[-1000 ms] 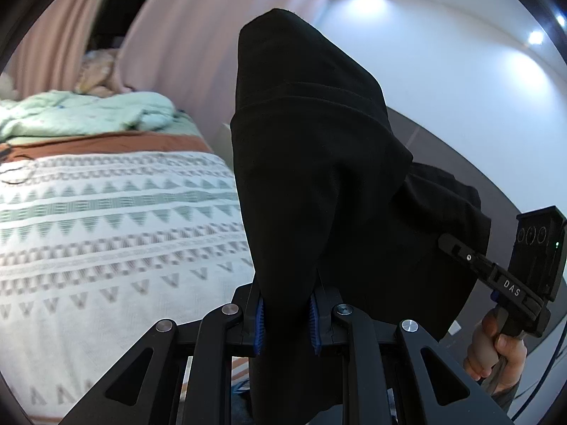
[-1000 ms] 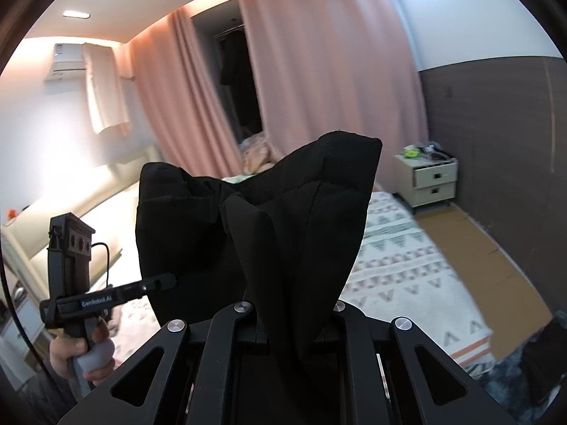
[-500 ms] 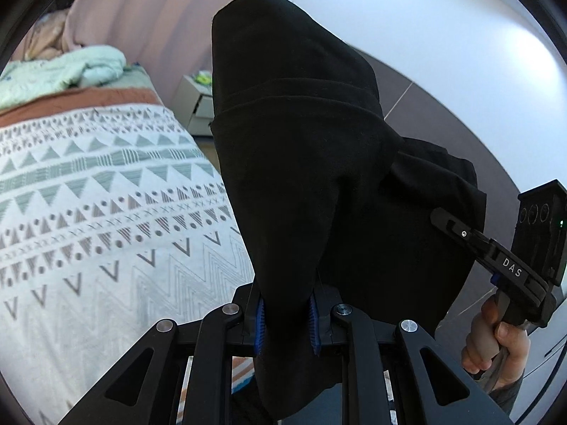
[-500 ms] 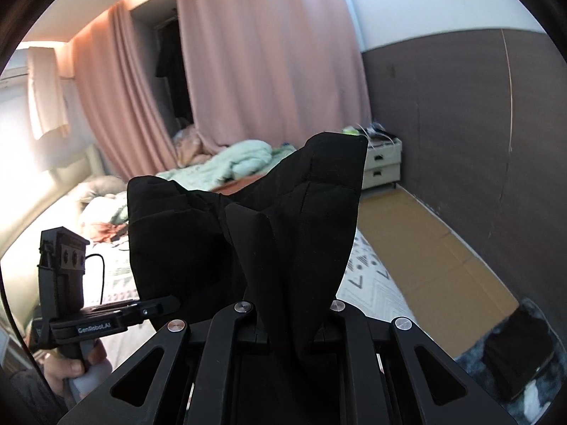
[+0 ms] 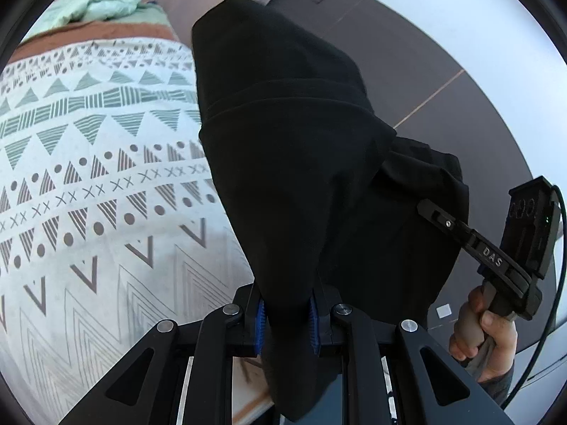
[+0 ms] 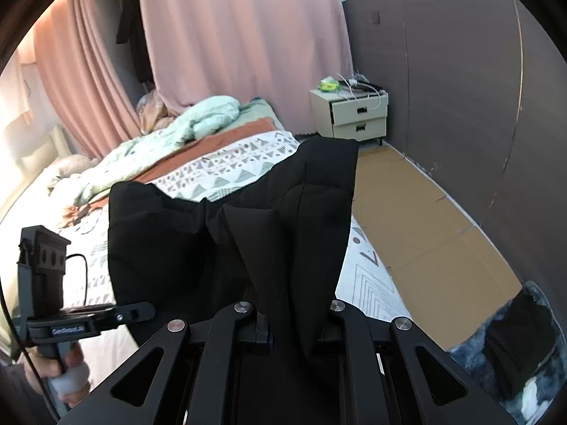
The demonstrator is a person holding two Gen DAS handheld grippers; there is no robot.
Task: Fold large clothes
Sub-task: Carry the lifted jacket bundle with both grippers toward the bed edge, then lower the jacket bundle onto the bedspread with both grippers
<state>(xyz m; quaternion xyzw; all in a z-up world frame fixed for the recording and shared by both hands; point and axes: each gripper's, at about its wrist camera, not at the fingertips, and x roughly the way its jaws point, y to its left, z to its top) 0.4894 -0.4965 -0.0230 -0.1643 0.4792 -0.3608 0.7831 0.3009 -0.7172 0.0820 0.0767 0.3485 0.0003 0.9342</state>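
Observation:
A large black garment (image 5: 301,148) hangs in the air between both grippers above the patterned bed. My left gripper (image 5: 286,322) is shut on one edge of it, the cloth pinched between the blue pads. My right gripper (image 6: 294,322) is shut on another edge of the same garment (image 6: 248,233), which rises in folds in front of it. The right gripper also shows in the left wrist view (image 5: 443,221), at the garment's right side. The left gripper shows in the right wrist view (image 6: 141,311), at the garment's lower left.
The bed (image 5: 88,194) has a white cover with grey triangles, with a mint duvet (image 6: 198,120) bunched at its far end. A bedside cabinet (image 6: 354,117) stands by pink curtains (image 6: 230,35). Cardboard (image 6: 425,219) covers the floor beside a dark wall; dark clothes (image 6: 514,347) lie bottom right.
Both grippers have tilted downward and swung right with the garment still held. The bed cover now fills more of the left view, and the floor and cabinet show more in the right view.

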